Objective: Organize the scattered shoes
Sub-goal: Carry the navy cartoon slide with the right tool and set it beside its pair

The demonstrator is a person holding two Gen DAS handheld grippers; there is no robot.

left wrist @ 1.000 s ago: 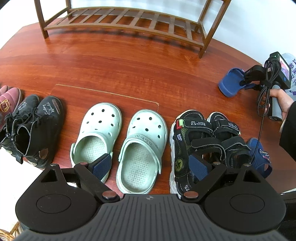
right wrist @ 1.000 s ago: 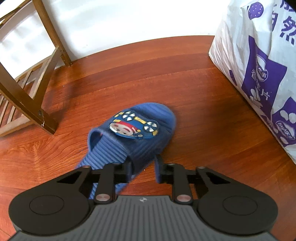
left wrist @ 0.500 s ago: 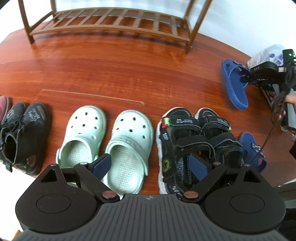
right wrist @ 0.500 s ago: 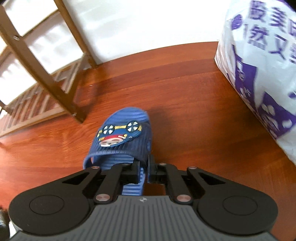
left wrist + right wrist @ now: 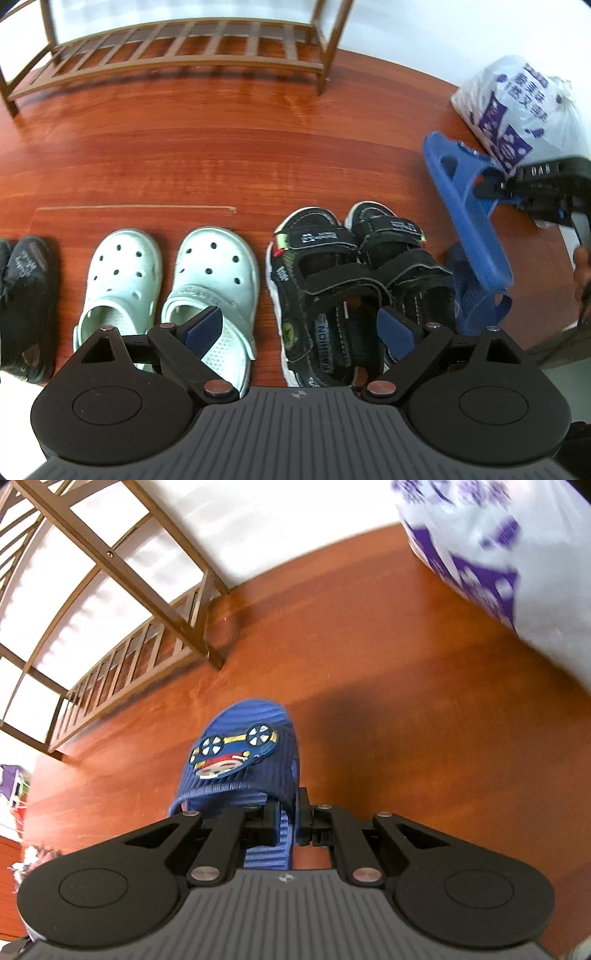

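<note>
Two claws: right claw (image 5: 287, 821) pinches blue slipper (image 5: 243, 764) above floor; left claw (image 5: 299, 328) spread over sandals (image 5: 354, 280).

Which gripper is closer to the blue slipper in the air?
Right. The right gripper is clamped on the blue slipper; the left gripper hovers over the sandals.

- Red-brown wood floor (image 5: 221, 147), glossy, with a thin pale line marked across it.
- Rack (image 5: 177, 48) stands on it at the back, against the white wall.
- Row of shoes along the near edge: black shoes (image 5: 26, 295) far left, then pale clogs (image 5: 170, 280) side by side, then black sandals (image 5: 354, 273) touching each other.
- A blue slipper (image 5: 469, 295) lies just beside the sandals, on the right.
- White and purple bag (image 5: 517, 103) sits on the floor at the far right, near the wall.
</note>
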